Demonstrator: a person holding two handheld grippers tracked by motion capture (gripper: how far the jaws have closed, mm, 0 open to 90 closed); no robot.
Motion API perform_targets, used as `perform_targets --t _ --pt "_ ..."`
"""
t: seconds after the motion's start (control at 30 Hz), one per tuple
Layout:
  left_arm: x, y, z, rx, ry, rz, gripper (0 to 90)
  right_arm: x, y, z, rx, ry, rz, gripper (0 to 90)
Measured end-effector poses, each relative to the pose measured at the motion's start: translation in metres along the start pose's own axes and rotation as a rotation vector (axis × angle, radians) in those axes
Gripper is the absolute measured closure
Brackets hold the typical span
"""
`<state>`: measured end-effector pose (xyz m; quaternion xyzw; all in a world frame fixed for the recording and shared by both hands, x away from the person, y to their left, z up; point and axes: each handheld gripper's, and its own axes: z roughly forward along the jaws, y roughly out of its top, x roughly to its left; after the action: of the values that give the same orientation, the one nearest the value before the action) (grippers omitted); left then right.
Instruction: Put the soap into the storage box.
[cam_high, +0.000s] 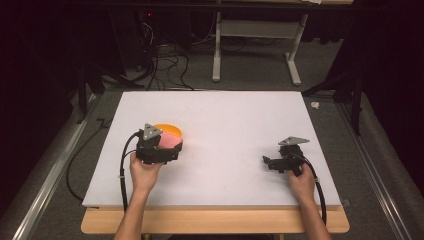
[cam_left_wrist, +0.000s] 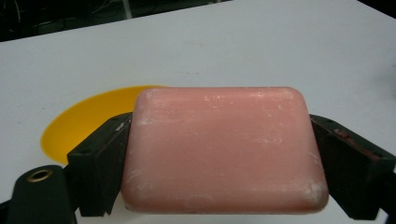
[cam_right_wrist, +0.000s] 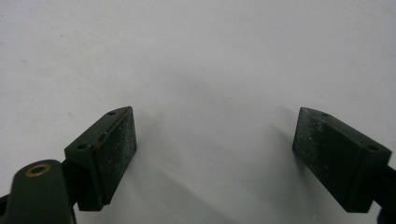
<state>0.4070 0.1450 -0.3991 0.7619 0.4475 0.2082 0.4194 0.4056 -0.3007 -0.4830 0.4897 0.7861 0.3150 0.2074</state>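
Soap bar (cam_left_wrist: 223, 149), pink and rounded at the corners, clamped across its width between both jaws of the left tongs (cam_high: 169, 146). Pressed flat on either side by the black pads, with the scuffed, whitish-streaked top face turned up toward the left gripper view. Held just above the white surface (cam_high: 225, 115), over the near edge of a yellow disc (cam_left_wrist: 84, 123) lying flat on that surface; whether touching the disc or clear of it, cannot tell. Seen from the high view as a pink patch in front of the orange-yellow disc (cam_high: 169, 130), at the left half of the surface, a little nearer the person's side than the middle. Gripped from the person's side by the left hand (cam_high: 144, 170), forearm coming in from the bottom edge, cable looping off to the left.

Right tongs (cam_high: 272, 164) standing open, jaws spread wide apart with nothing between them, only bare white surface beyond in the right gripper view. Resting low over the right half of the surface, well apart from the soap bar and the disc, jaws pointing toward the left side. Held by the right hand (cam_high: 300, 179) near the front right corner, cable trailing back toward the wooden edge (cam_high: 215, 222) of the table below the white surface.
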Motion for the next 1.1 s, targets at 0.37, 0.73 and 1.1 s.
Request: perform_targets --t 0.37,0.73,1.1 --pt "0.014 0.004 0.001 0.009 0.059 -0.021 13.9 0.0 0.0 0.0 0.001 0.0 0.002 14.3" --pt "0.022 0.01 0.006 0.018 0.089 -0.045 13.9 0.0 0.0 0.0 0.001 0.0 0.002 14.3" --pt "0.026 0.018 0.013 0.029 0.106 -0.05 13.9 0.0 0.0 0.0 0.0 -0.001 0.0 14.3"
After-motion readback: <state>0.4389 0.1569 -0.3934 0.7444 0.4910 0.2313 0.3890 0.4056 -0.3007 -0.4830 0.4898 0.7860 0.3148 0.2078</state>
